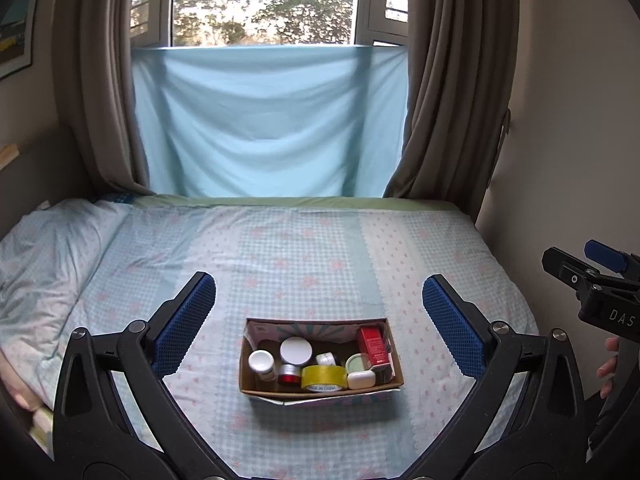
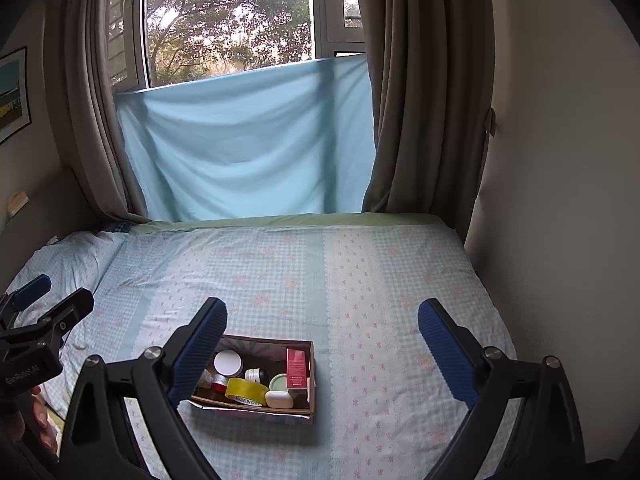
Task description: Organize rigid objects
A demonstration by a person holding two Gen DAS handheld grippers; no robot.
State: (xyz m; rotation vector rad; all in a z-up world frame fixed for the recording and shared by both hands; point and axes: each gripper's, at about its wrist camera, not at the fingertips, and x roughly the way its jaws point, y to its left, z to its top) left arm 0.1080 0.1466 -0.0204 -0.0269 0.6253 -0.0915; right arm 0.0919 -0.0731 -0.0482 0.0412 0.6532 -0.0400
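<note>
An open cardboard box (image 1: 256,385) sits on the bed, and shows in the right wrist view (image 2: 256,408) too. In it lie a yellow tape roll (image 1: 322,377), a red carton (image 1: 373,345), a white-lidded jar (image 1: 295,350), a small white-capped bottle (image 1: 261,362), a red-based jar (image 1: 289,374), a green round tin (image 1: 358,362) and a white case (image 1: 361,380). My left gripper (image 1: 319,304) is open and empty, held above and short of the box. My right gripper (image 2: 322,334) is open and empty, to the right of the box.
The bed (image 1: 320,248) has a blue checked sheet, with a rumpled pillow (image 1: 44,256) at the left. A wall (image 2: 560,200) runs along the bed's right side. Curtains and a blue cloth (image 1: 264,120) hang at the far end under the window.
</note>
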